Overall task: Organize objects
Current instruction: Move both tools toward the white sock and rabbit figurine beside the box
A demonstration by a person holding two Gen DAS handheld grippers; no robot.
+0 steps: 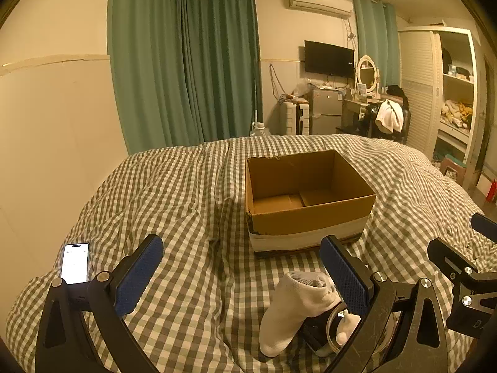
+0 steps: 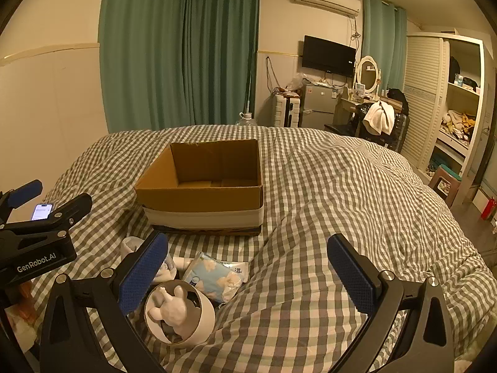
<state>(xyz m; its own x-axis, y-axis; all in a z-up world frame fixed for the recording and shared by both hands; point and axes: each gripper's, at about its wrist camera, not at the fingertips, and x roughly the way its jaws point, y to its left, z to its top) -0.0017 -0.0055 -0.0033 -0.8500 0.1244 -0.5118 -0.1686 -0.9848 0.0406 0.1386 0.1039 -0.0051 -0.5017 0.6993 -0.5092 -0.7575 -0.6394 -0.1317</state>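
Both grippers hovered low over the bed (image 1: 186, 186), pointing toward the far wall. The left gripper (image 1: 245, 267) had its jaws spread wide, holding nothing, the blue textured pads facing each other across checked fabric. The right gripper (image 2: 248, 267) was likewise wide open and empty.

The bed was covered by a soft, rumpled quilt in grey-and-white gingham. On it sat an open cardboard box (image 1: 307, 199), rectangular, brown, with a pale band around its lower walls and only its bottom flaps showing inside. Nearer than the box, between it and the grippers, lay the small things: a white sock (image 1: 295, 307), limp and ribbed at its cuff, just beside the left gripper's right finger, and a round white cup-like container (image 2: 205, 314) lying on its side with a white bunny-shaped figure (image 2: 172, 309) inside.

Only the right wrist view showed the light-blue flowered packet (image 2: 214, 279), crinkly and flat, beside that container; in the left view the container was mostly hidden behind the finger. The left view showed a lit smartphone (image 1: 75, 262) lying at the quilt's left edge, well apart from the box.
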